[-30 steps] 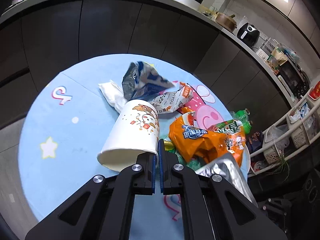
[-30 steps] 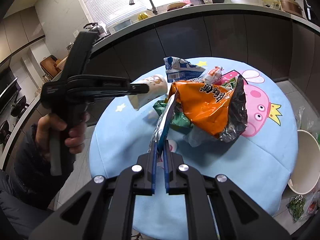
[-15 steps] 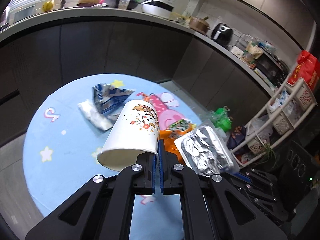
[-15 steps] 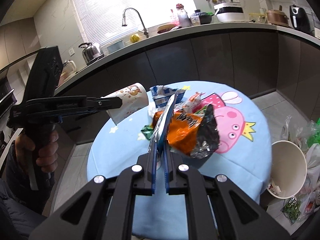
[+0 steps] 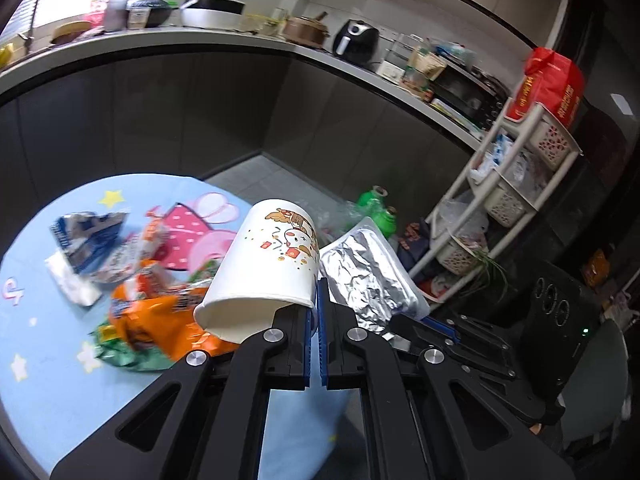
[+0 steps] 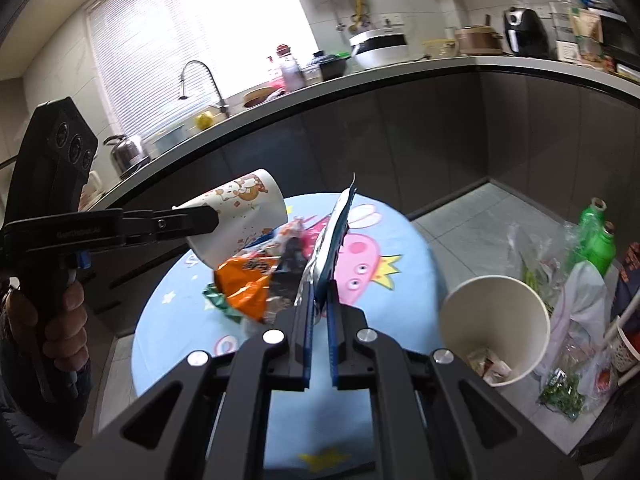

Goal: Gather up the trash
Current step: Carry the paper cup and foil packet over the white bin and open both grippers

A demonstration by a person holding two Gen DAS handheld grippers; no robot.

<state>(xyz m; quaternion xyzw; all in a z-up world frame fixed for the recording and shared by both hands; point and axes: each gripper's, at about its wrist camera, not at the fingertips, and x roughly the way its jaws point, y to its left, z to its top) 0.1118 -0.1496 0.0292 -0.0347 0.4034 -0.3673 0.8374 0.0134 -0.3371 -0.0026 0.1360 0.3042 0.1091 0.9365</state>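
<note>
My left gripper (image 5: 317,300) is shut on the rim of a white printed paper cup (image 5: 272,268), held tilted in the air above the round blue table (image 5: 52,392); the cup also shows in the right wrist view (image 6: 240,216). My right gripper (image 6: 319,308) is shut on a silver foil snack bag (image 6: 332,236), lifted above the table; the same bag shows in the left wrist view (image 5: 368,276). An orange snack bag (image 5: 160,320), a blue wrapper (image 5: 86,240) and other wrappers lie on the table.
A large white paper bucket (image 6: 496,320) with trash inside stands on the floor right of the table. Green bottles (image 6: 596,240) and plastic bags lie beyond it. A white shelf rack (image 5: 520,192) stands at the right. Dark kitchen cabinets (image 6: 400,136) curve behind.
Both grippers have risen and swung to the right with the cup and the foil bag. The orange bag stays on the table, and the bucket is now closer in the right wrist view.
</note>
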